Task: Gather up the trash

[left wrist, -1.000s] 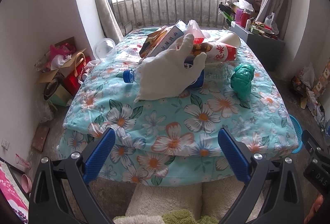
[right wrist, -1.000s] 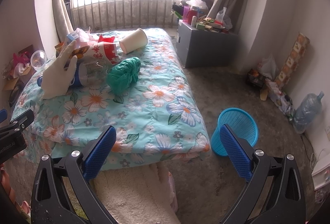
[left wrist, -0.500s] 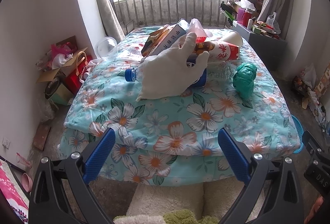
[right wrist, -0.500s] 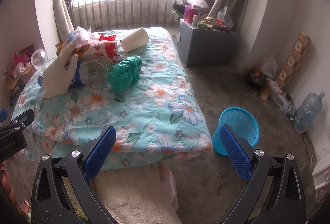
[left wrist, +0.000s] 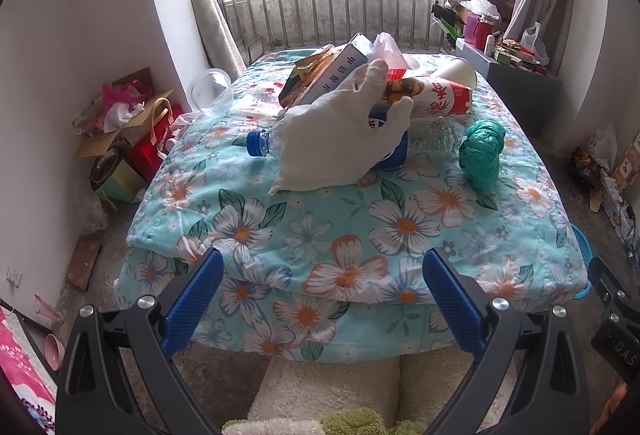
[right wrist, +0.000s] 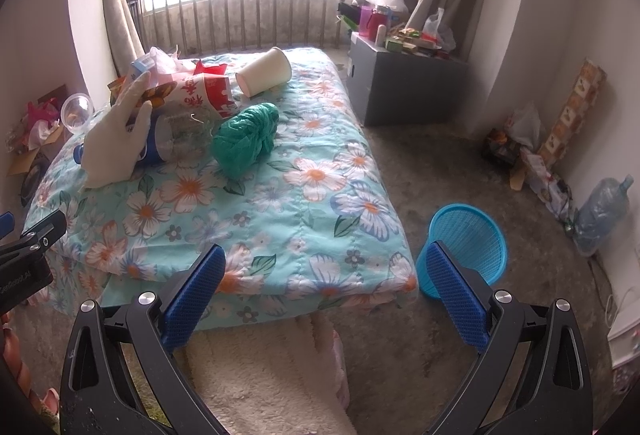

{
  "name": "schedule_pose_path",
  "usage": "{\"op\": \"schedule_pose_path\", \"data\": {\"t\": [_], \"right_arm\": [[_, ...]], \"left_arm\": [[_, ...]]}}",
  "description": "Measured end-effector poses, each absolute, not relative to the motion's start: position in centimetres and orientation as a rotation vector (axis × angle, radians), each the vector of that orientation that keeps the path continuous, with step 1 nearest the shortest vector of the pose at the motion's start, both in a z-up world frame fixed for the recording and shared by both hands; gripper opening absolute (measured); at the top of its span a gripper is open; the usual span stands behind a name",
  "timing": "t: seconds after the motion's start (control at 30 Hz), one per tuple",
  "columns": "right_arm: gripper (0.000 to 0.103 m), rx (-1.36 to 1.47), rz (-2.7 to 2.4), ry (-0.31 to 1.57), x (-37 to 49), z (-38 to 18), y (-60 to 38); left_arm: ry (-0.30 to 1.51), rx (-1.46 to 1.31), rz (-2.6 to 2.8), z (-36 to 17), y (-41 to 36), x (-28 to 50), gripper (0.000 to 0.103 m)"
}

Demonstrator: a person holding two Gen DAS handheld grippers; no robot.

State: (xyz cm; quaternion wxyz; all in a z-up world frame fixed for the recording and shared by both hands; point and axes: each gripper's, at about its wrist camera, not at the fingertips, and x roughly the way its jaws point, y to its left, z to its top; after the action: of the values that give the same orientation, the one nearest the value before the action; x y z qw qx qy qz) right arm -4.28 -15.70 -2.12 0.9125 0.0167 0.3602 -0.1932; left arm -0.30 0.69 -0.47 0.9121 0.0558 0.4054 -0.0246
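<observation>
1. Left wrist view: the left tool (left wrist: pixel 320 299) sits at the bottom of the frame with its blue-padded jaws spread wide and nothing between them, aimed at the floral turquoise quilt on the bed (left wrist: pixel 348 235). The trash lies heaped in the upper middle of the frame: a white glove (left wrist: pixel 340 143) is draped over a clear plastic bottle with a blue cap (left wrist: pixel 258 143), beside a red-and-white printed paper tub (left wrist: pixel 440 97), a blue-and-white carton (left wrist: pixel 340 71) and a crumpled green plastic bag (left wrist: pixel 480 151). The pile is well apart from the tool, so no item is claimed yet.

2. Right wrist view: the right tool (right wrist: pixel 328 295) is likewise wide apart and empty at the bottom of the frame. The green bag (right wrist: pixel 246 139) lies centre-left, nearest to it. A white paper cup (right wrist: pixel 264 77) lies on its side above. The blue mesh plastic basket (right wrist: pixel 468 251) stands on the floor at lower right, just beside the bed's corner, probably there to receive the trash.
</observation>
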Motion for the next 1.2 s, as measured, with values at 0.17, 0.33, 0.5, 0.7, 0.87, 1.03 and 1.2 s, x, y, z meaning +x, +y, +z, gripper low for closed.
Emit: {"op": "schedule_pose_path", "data": {"t": [0.17,0.33,0.5,0.7,0.87,1.03,1.2], "right_arm": [[0.096,0.041,-0.391,0.757,-3.7,-2.4,-15.9],[0.096,0.069,-0.37,0.781,-2.6,-2.9,-16.4],[0.096,0.171,-0.296,0.83,-0.8,-3.6,-17.4],[0.096,0.249,-0.253,0.796,1.0,-3.7,-17.9],[0.096,0.211,-0.233,0.737,2.9,-3.3,-18.0],[0.096,0.245,-0.155,0.707,5.5,-3.3,-18.8],[0.095,0.386,-0.058,0.718,8.9,-3.6,-20.4]], "left_arm": [[0.851,0.12,-0.042,-0.7,0.5,0.3,0.098],[0.874,0.123,-0.035,-1.3,0.5,1.3,0.098],[0.887,0.128,-0.025,-2.1,0.6,2.6,0.098],[0.863,0.138,-0.056,-2.8,1.7,4.5,0.098],[0.812,0.157,-0.126,-2.9,2.7,6.1,0.098],[0.736,-0.059,-0.371,-2.5,5.4,8.0,0.098],[0.734,-0.089,-0.382,-2.3,5.4,10.8,0.098]]}}
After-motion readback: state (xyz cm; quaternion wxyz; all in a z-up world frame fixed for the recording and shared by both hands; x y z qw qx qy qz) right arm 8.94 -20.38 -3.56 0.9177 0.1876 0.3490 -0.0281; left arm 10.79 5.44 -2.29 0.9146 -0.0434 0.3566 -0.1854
